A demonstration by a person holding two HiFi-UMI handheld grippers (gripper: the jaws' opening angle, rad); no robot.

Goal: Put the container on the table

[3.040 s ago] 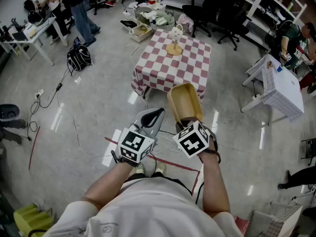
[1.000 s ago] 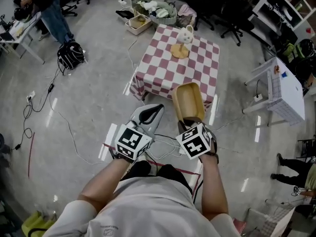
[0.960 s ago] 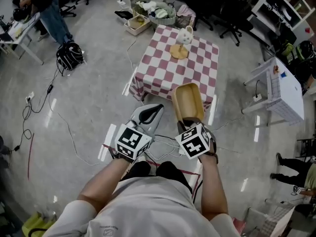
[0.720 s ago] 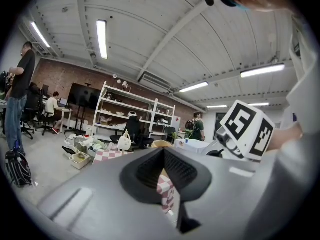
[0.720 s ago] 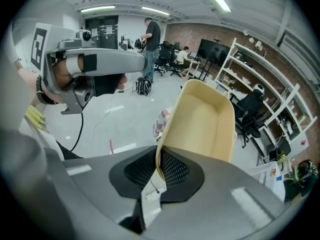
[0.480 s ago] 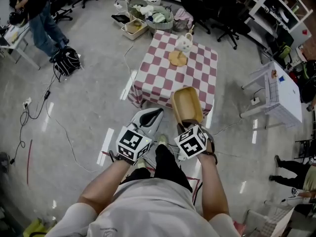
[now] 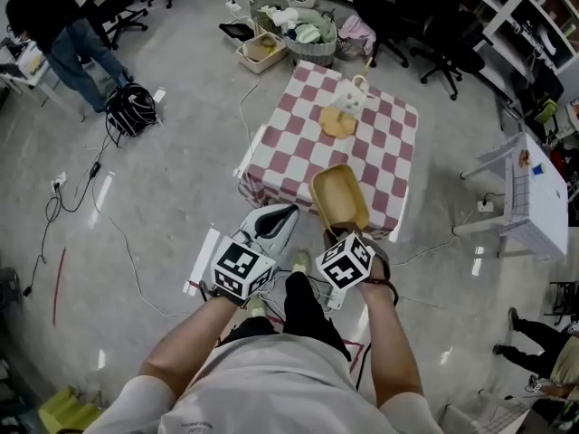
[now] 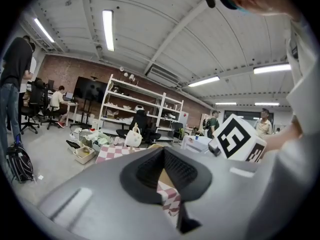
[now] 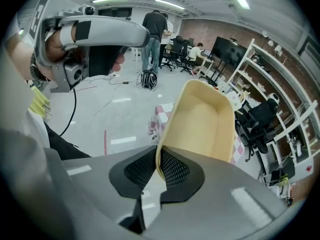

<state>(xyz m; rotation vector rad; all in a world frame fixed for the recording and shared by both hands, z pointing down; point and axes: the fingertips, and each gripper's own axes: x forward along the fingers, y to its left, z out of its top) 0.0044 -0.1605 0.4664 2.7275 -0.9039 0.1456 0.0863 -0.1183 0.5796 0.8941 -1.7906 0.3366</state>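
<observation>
A tan, empty container [image 7: 336,197] hangs in the air over the near edge of the checkered table [image 7: 303,138]. My right gripper [image 7: 341,231] is shut on the container's near rim [image 9: 159,156], and the tub [image 9: 204,120] stretches away from the jaws. My left gripper [image 7: 276,221] is beside it on the left, shut with nothing between its pads [image 8: 161,170]. On the table stand a white kettle-like jug [image 7: 355,95] and a tan round plate [image 7: 337,122]. The table [image 8: 114,152] and jug [image 8: 133,136] also show in the left gripper view.
Baskets of clutter [image 7: 288,27] and office chairs [image 7: 407,12] stand beyond the table. A white side table [image 7: 536,188] is at the right. A black bag [image 7: 132,109] and cables [image 7: 86,197] lie on the floor at left, near a standing person [image 7: 50,34]. My legs [image 7: 303,297] show below the grippers.
I have walked closer to the checkered table; the held container now overlaps its near edge. Both grippers keep their hold and spacing.
</observation>
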